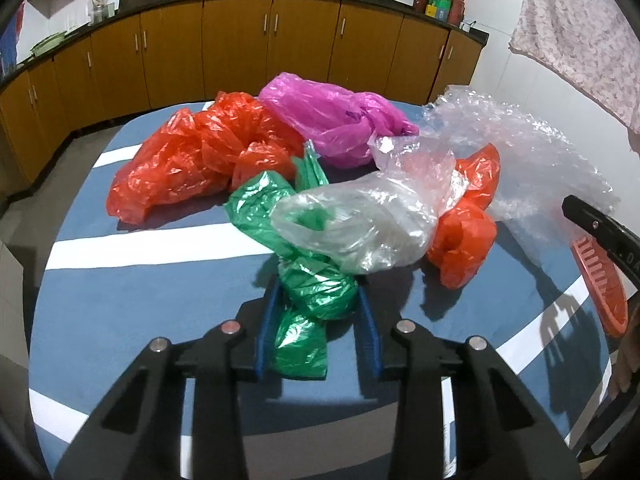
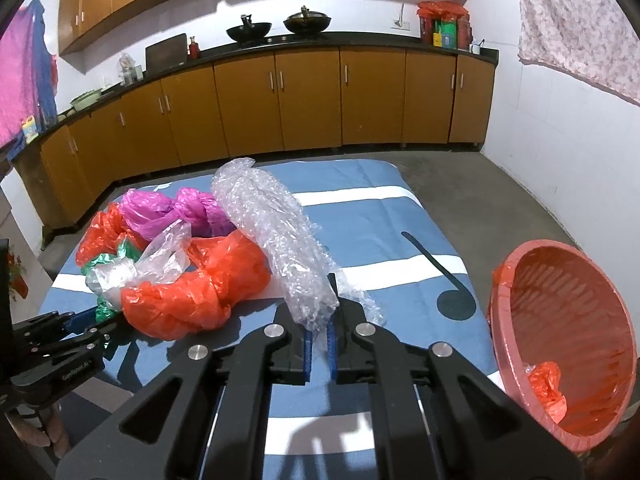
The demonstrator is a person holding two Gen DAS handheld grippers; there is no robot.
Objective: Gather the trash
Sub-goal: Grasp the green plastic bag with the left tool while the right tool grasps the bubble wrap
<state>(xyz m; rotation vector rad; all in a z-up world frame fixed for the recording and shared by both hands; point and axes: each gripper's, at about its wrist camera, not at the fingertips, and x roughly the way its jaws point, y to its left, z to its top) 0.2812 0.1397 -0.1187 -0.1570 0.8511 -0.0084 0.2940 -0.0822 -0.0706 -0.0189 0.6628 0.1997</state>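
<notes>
Plastic bags heaped on striped cloth (image 1: 140, 320): left gripper (image 1: 318, 320) jaws clasp green bag (image 1: 316, 292); right gripper (image 2: 319, 340) pinches bubble wrap (image 2: 276, 232).

A blue cloth with white stripes (image 2: 400, 216) covers the table. Along the far wall run brown cabinets (image 2: 308, 100) under a dark counter (image 2: 360, 42), where two black woks (image 2: 248, 32) sit. A floral cloth (image 2: 580, 20) hangs on the right, a pink cloth (image 2: 20, 72) on the left.

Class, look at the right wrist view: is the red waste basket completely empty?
No: the red waste basket already holds a crumpled piece of orange-red plastic lying inside near its lower rim.
</notes>
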